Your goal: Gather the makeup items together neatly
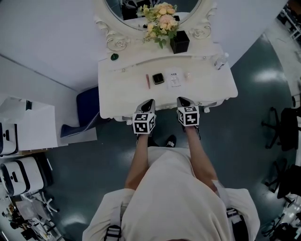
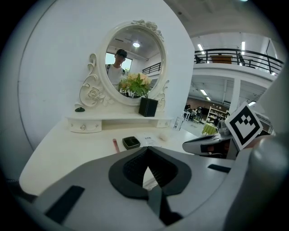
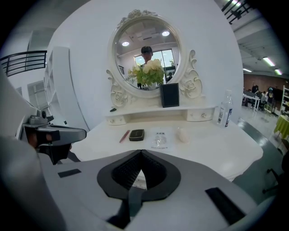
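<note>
On the white vanity table (image 1: 117,94) lie a thin red lip pencil (image 1: 147,81), a black compact (image 1: 158,78), a clear labelled packet (image 1: 174,78) and a small pale item (image 1: 187,75), in a loose row at the middle. My left gripper (image 1: 148,103) and right gripper (image 1: 183,100) hover side by side over the table's front edge, short of the items. Both are shut with nothing between the jaws. The left gripper view shows its tips (image 2: 147,149) below the compact (image 2: 131,142). In the right gripper view the tips (image 3: 141,151) point toward the packet (image 3: 159,139).
An oval mirror (image 1: 155,9), a flower bunch (image 1: 161,21) and a black box (image 1: 179,42) stand at the back. A clear bottle (image 1: 220,61) is at the back right, a dark green item (image 1: 114,56) at the back left. A blue seat (image 1: 87,106) stands left of the table.
</note>
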A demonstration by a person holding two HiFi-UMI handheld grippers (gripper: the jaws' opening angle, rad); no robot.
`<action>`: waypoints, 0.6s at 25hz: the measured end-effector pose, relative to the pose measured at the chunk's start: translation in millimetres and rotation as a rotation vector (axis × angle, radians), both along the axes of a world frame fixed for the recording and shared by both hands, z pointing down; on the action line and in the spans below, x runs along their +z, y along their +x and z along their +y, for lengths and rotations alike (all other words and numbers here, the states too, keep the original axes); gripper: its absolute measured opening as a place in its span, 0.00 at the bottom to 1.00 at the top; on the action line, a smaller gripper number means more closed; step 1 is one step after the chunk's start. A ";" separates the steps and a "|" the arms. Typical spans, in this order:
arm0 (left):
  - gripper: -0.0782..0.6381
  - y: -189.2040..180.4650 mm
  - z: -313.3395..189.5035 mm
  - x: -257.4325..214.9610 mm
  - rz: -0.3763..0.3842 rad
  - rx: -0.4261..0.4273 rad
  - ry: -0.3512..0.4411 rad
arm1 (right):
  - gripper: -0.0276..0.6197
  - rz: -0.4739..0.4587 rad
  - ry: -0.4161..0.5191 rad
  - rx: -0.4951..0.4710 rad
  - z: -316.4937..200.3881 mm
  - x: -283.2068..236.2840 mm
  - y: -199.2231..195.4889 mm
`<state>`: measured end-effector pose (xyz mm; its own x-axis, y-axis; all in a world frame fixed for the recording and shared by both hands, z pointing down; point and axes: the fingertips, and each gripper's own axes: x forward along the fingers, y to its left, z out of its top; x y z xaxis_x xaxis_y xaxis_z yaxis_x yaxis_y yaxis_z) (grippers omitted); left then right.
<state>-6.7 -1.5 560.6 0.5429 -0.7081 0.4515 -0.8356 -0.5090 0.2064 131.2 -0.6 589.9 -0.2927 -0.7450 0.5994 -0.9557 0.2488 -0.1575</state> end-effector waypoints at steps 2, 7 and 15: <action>0.13 3.5 1.8 -1.3 -0.007 0.013 0.001 | 0.10 0.000 -0.011 0.005 4.7 4.1 2.8; 0.13 2.5 0.6 -1.6 -0.010 0.011 0.002 | 0.10 0.000 -0.012 0.011 5.6 7.1 6.3; 0.13 2.1 8.9 -0.1 0.005 0.004 -0.009 | 0.10 0.016 -0.018 -0.005 12.8 9.8 6.0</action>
<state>-4.6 7.5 560.5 0.5476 -0.7021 0.4552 -0.8328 -0.5103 0.2146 137.2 12.2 599.8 -0.2865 -0.7325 0.6176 -0.9569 0.2504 -0.1469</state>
